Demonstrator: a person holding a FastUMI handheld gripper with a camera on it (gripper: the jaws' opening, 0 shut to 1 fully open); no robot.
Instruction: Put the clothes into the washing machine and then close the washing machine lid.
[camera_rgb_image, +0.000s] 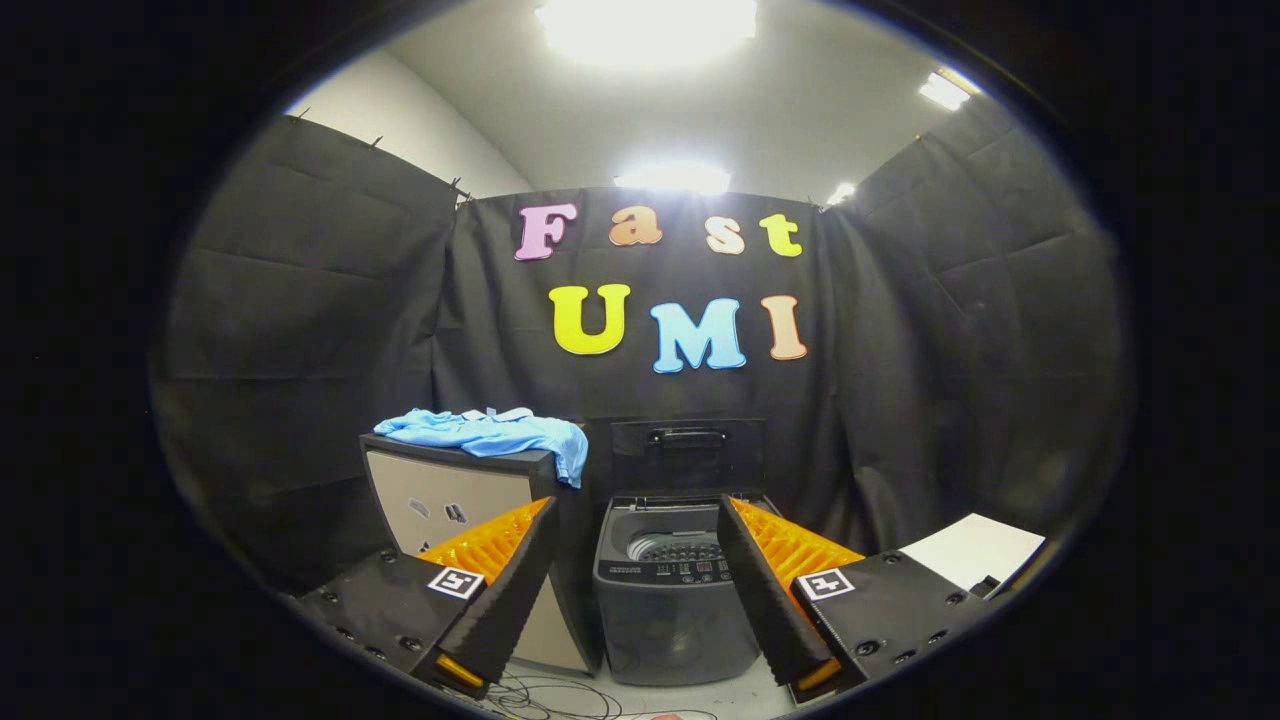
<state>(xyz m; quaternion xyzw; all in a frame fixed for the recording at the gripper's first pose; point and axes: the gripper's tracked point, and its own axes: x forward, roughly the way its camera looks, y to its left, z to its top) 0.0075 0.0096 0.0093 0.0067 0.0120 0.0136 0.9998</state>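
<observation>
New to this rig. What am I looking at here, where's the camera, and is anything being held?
The camera rides on a handheld two-finger tool and looks forward along its fingers, the two wedge shapes at the bottom. A person carries it; there is no robot arm. The fingers stand wide apart and hold nothing. Beyond them, seen through the gap, is a small top-loading washing machine with its lid raised, the drum visible. Beside it stands a cabinet with blue clothes lying on top, one edge hanging over the side. Cables lie on the floor.

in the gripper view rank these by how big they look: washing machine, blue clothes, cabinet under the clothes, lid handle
1. cabinet and washing machine: look alike, not ranked
2. blue clothes
3. lid handle
The open gripper holds nothing; the machine shows between its fingers.
</observation>
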